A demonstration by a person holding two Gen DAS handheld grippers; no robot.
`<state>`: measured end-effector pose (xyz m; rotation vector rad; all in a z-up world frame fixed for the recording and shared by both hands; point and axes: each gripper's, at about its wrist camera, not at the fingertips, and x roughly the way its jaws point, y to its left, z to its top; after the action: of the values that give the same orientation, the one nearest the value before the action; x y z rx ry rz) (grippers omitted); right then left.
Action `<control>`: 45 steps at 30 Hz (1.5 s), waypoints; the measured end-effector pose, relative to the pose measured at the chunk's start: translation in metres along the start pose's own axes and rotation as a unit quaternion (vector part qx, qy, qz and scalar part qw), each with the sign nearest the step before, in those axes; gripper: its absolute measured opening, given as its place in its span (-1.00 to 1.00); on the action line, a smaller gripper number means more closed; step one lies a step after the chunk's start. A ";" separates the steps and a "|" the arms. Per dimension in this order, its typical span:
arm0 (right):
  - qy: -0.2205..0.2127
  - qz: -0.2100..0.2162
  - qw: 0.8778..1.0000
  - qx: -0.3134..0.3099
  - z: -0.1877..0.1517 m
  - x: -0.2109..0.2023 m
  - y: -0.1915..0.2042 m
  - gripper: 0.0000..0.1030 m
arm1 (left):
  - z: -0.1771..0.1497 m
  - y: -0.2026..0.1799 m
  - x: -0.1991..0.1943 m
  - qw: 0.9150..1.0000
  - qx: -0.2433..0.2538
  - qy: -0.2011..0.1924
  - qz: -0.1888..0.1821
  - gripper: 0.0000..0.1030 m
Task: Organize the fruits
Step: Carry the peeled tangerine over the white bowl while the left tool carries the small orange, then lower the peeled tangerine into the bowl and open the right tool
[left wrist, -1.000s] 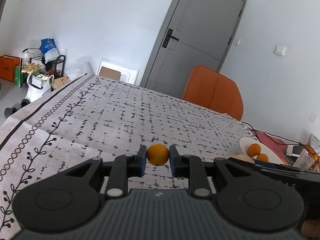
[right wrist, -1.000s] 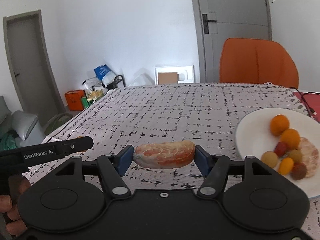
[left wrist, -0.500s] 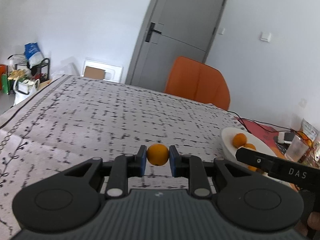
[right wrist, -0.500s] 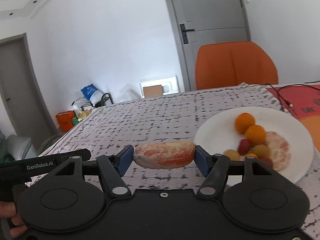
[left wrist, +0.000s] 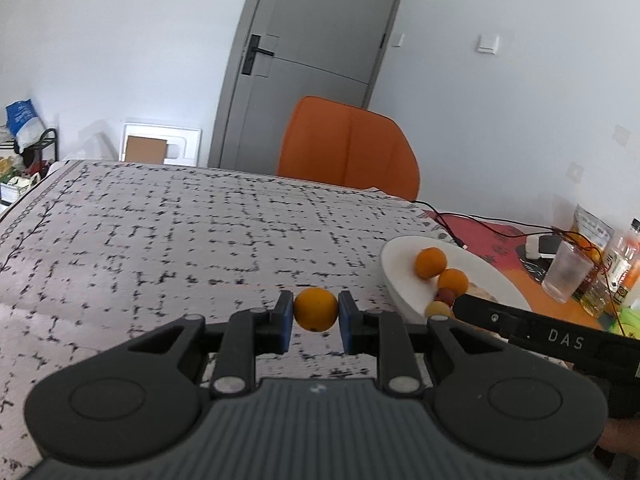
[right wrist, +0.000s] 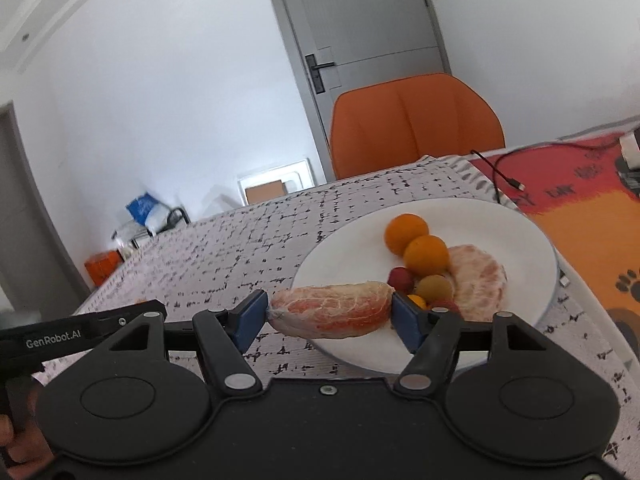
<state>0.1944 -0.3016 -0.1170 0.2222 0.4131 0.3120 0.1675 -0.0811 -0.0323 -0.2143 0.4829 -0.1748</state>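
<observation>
My left gripper (left wrist: 316,322) is shut on a small orange (left wrist: 316,309), held above the patterned tablecloth left of the white plate (left wrist: 404,276). My right gripper (right wrist: 330,318) has a peeled pomelo segment (right wrist: 332,314) lying crosswise between its blue pads. Its jaws are opening, and both pads still touch the segment's ends. It hangs over the near left rim of the plate (right wrist: 344,256). On the plate lie two oranges (right wrist: 406,229), a second pomelo piece (right wrist: 478,276) and several small fruits.
An orange chair (left wrist: 348,152) stands at the table's far edge. Right of the plate lie a red-orange mat (right wrist: 580,216), a black cable (right wrist: 500,176), a clear cup (left wrist: 566,270) and bottles (left wrist: 616,264). The tablecloth (left wrist: 180,232) stretches away to the left.
Both grippers have moved right toward the plate with their fruit. The pomelo segment now hangs over the plate's rim, and the right pads stand slightly wider apart.
</observation>
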 end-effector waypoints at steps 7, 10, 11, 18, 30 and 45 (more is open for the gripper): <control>-0.016 -0.010 1.000 0.012 -0.001 -0.012 -0.019 0.43 | 0.006 -0.027 0.011 0.999 0.025 0.002 -0.022 -0.57; -0.021 -0.017 0.999 0.018 -0.001 -0.017 -0.028 0.43 | 0.007 -0.038 0.018 0.999 0.036 0.005 -0.031 -0.57; -0.023 -0.019 0.999 0.022 -0.002 -0.019 -0.031 0.43 | 0.008 -0.041 0.020 0.999 0.039 0.006 -0.034 -0.57; -0.034 -0.027 0.998 0.038 -0.002 -0.029 -0.050 0.43 | 0.011 -0.063 0.039 0.997 0.063 0.013 -0.039 -0.57; -0.034 -0.016 0.998 0.046 -0.005 -0.031 -0.057 0.43 | 0.014 -0.076 0.061 0.996 0.075 0.021 -0.033 -0.57; -0.033 -0.008 0.999 0.043 -0.005 -0.029 -0.048 0.43 | 0.013 -0.057 0.051 0.997 0.073 0.025 0.000 -0.42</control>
<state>0.1793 -0.3549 -0.1246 0.3124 0.3634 0.2708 0.2121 -0.1446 -0.0297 -0.0668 0.5182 -0.2141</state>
